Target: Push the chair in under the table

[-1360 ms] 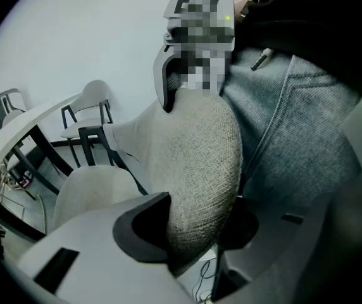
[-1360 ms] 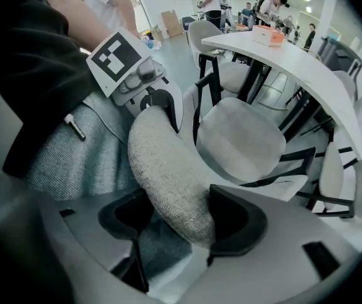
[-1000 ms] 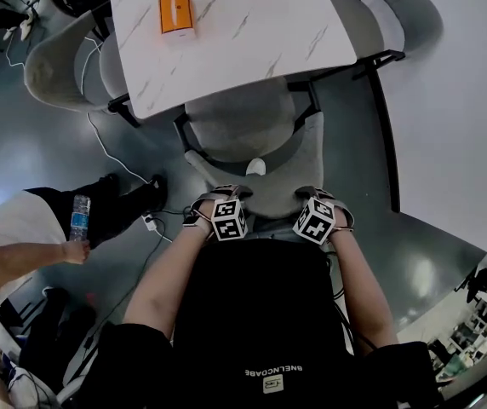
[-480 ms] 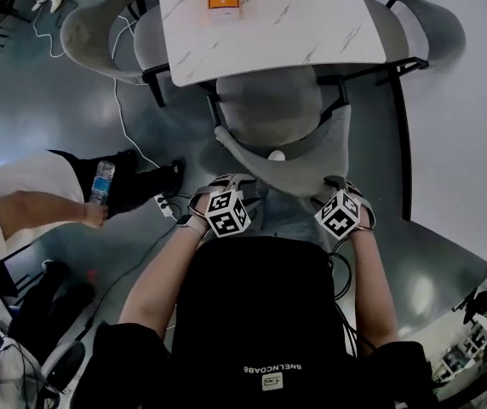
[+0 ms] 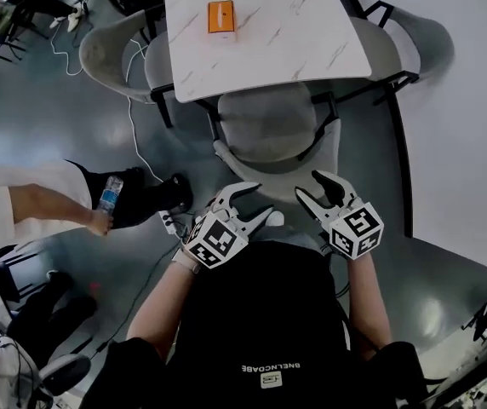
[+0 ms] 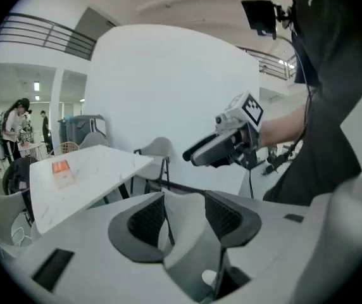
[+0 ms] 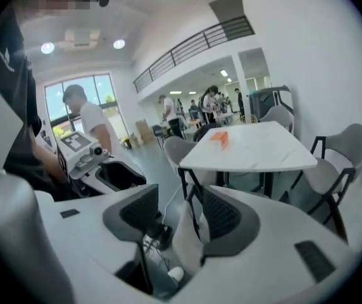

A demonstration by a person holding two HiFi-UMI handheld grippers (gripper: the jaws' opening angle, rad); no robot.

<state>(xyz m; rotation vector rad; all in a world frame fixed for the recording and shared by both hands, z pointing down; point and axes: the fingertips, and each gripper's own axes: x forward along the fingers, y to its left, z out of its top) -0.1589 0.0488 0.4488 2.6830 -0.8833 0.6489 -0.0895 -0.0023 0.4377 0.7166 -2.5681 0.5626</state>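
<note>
The grey chair stands with its seat partly beneath the white marble table; its backrest faces me. Both grippers hang above and just in front of that backrest, apart from it. My left gripper is open and its jaws have just been opening. The jaws of my right gripper, also open, have just been closing, with nothing pressed between either pair. In the left gripper view the backrest edge shows through the jaw gap, the right gripper beyond. An orange box lies on the table.
Further grey chairs stand at the table's left and right. A person at the left holds a water bottle, shoes close to a white cable on the dark floor. More people stand far off.
Both grippers have lifted off the top edge of the chair's backrest and tipped up, so their jaws now show open. The bystander's arm has shifted at the left.
</note>
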